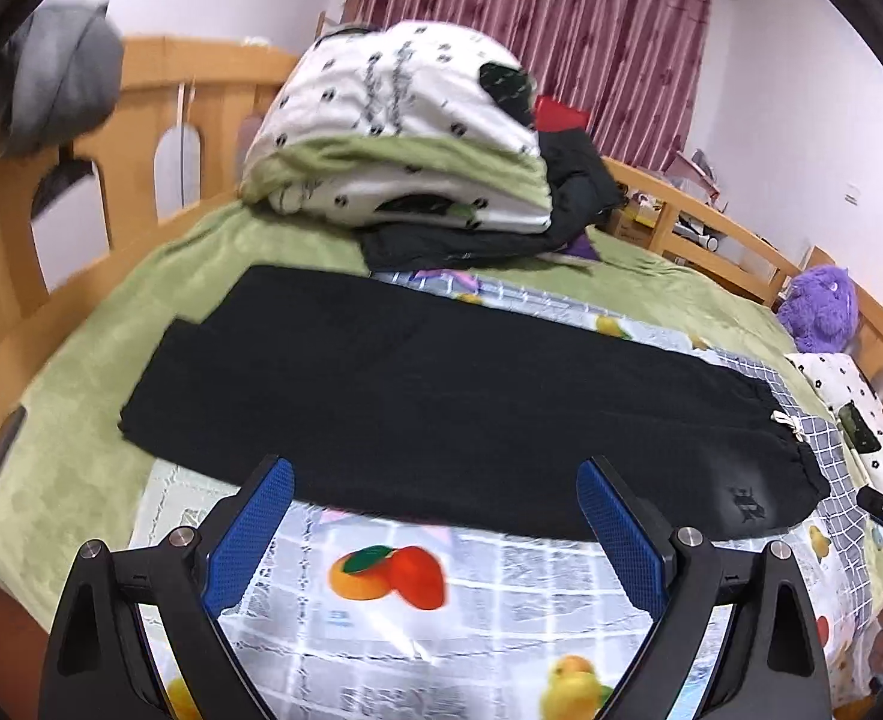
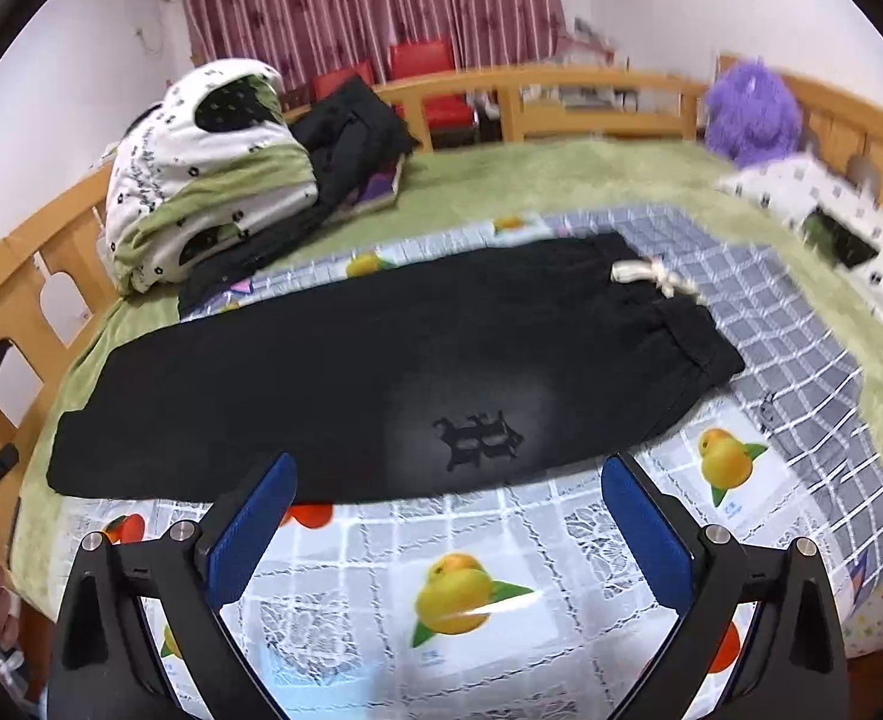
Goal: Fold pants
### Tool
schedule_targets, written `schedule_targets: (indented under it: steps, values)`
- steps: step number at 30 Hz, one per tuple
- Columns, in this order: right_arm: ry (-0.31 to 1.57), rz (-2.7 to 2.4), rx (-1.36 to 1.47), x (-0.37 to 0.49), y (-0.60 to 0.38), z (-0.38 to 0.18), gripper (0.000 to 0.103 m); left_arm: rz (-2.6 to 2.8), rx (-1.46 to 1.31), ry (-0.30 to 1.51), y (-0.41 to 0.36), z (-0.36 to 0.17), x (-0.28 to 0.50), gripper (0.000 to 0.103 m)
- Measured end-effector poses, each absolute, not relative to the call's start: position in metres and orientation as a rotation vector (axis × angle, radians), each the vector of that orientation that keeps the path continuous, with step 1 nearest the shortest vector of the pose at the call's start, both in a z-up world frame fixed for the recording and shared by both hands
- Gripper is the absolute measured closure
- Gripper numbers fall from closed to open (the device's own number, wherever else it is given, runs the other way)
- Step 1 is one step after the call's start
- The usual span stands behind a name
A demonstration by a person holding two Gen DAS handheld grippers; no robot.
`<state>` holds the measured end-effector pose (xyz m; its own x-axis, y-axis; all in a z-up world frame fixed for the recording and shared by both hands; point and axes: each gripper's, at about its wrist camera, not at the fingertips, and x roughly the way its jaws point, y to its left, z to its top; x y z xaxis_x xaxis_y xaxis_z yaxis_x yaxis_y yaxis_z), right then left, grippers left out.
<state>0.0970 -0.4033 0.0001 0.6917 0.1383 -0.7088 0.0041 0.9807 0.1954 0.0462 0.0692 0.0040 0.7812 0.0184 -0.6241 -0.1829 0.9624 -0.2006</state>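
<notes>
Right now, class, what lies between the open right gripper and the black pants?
Only bare fruit-print cloth separates the right gripper from the pants, shown in the right wrist view.

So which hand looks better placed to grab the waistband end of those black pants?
Probably the right gripper: open, it faces the pants near the waistband drawstring. The left gripper, also open, sits nearer the leg end.

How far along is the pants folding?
Done: the black pants lie flat on the fruit-print cloth, apparently already halved lengthwise, one leg over the other, drawstring at the right end. In hand: nothing; the left hand-held gripper and right hand-held gripper are open, off the fabric. Left: folding them crosswise.
</notes>
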Motion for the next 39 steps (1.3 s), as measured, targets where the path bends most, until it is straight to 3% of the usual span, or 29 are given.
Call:
schedule_targets:
  steps: [10,19,22,24,25,26,27,28,34,39]
  values:
    - [0.889,0.051,0.366,0.131,-0.469,-0.088,0.022,0.154,-0.549,0.769,0.137,-0.095,0.064,0.01]
    - [0.883,0.037,0.583,0.155,-0.502,-0.143,0.022,0.166,-0.71,0.71,0.167,-0.141,0.08,0.017]
    - [0.851,0.017,0.644,0.17,-0.508,-0.149,0.022,0.189,-0.731,0.711,0.173,-0.144,0.098,0.024]
    - [0.836,0.004,0.673,0.183,-0.511,-0.151,0.026,0.214,-0.77,0.714,0.179,-0.145,0.111,0.04]
    - [0.844,-0.006,0.677,0.19,-0.512,-0.152,0.042,0.223,-0.782,0.722,0.181,-0.144,0.115,0.047]
    - [0.859,-0.025,0.672,0.196,-0.511,-0.151,0.055,0.237,-0.787,0.726,0.184,-0.143,0.12,0.073]
    - [0.875,-0.051,0.653,0.203,-0.511,-0.149,0.076,0.263,-0.778,0.726,0.186,-0.138,0.123,0.087]
    - [0.876,-0.047,0.654,0.206,-0.512,-0.146,0.084,0.273,-0.768,0.704,0.189,-0.129,0.123,0.094]
    - [0.749,0.068,0.596,0.223,-0.508,-0.073,0.087,0.196,-0.633,0.541,0.185,-0.067,0.133,0.096]
    - [0.703,0.104,0.534,0.285,-0.497,-0.034,0.088,0.196,-0.537,0.519,0.179,-0.042,0.198,0.096]
